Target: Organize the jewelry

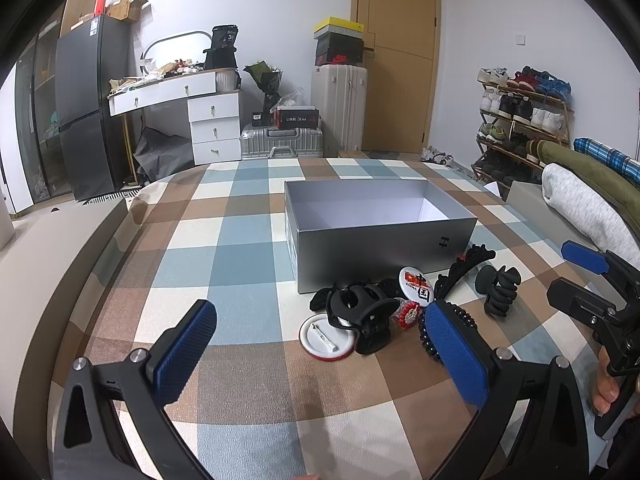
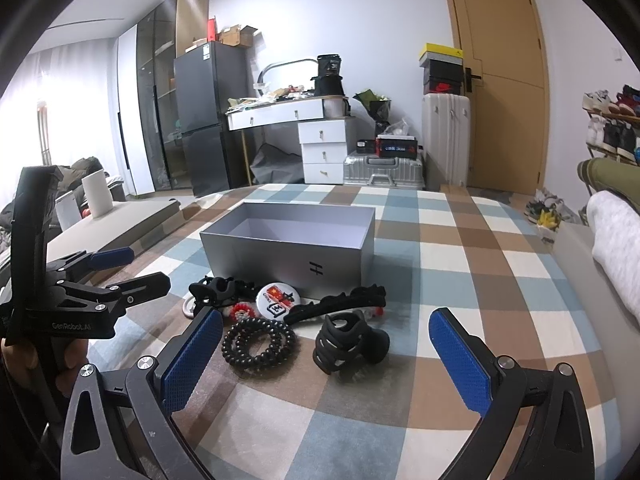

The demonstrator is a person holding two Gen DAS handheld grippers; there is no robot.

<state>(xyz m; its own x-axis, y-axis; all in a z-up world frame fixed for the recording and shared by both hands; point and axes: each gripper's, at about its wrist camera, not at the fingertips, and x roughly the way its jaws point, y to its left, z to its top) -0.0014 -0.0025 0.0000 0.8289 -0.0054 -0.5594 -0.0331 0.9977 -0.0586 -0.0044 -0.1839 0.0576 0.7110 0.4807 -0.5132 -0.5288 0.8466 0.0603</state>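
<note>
An open grey box (image 1: 384, 248) (image 2: 288, 256) stands empty on the plaid cloth (image 1: 248, 240). A heap of accessories lies in front of it. It holds a black hair claw (image 1: 360, 316), a face-down pin badge (image 1: 326, 342), a flag badge (image 1: 416, 284) (image 2: 276, 300) and a red-and-white brooch (image 1: 408, 314) (image 2: 242, 312). There are also a long black clip (image 2: 340, 304), a black spiral hair tie (image 2: 260, 342) and a second claw (image 2: 348, 342) (image 1: 498, 288). My left gripper (image 1: 320, 312) (image 2: 150, 268) is open just short of the first claw. My right gripper (image 2: 326, 316) (image 1: 558, 270) is open around the second claw and touches nothing.
Folded grey and green clothing (image 1: 580, 208) lies at the right edge of the cloth. A hand (image 2: 24, 360) holds the left gripper's handle. Beyond the far edge stand suitcases (image 1: 280, 140), a white drawer unit (image 1: 214, 128), a dark fridge (image 1: 88, 108) and a shoe rack (image 1: 520, 120).
</note>
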